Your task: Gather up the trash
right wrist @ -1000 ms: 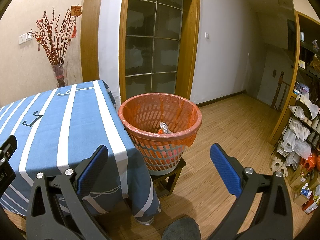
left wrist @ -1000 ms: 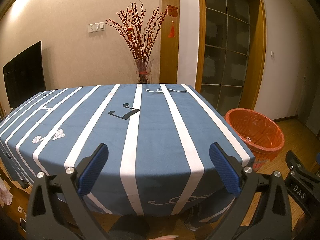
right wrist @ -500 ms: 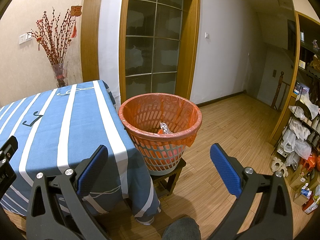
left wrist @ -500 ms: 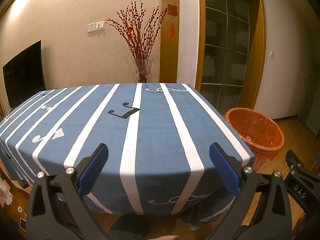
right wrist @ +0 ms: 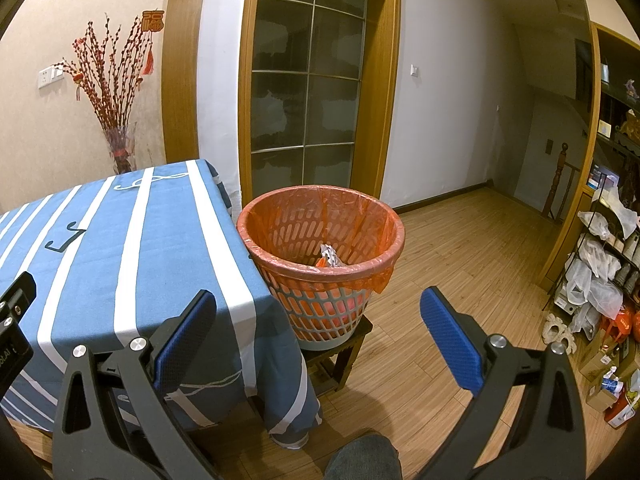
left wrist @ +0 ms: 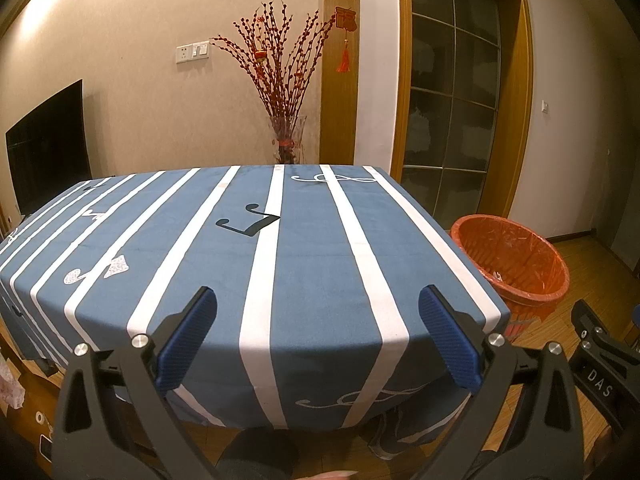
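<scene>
We hold the left gripper [left wrist: 318, 336] at lower centre, jaws spread wide and empty, over the blue white-striped tablecloth [left wrist: 312, 264], the right gripper [right wrist: 318, 336] likewise wide and empty, crumpled silver wrapper trash [right wrist: 330, 257] at frame centre inside the orange-lined plastic lattice wastebasket [right wrist: 320, 276], wastebasket on a dark wooden stool [right wrist: 344, 354] beside the table.

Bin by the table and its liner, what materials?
Waste bin: looks like rigid grey moulded plastic, matte, with slotted lattice walls. Liner: thin translucent orange plastic film, glossy and crinkled, folded over the rim. It stands on a small dark stool, probably wood.
</scene>
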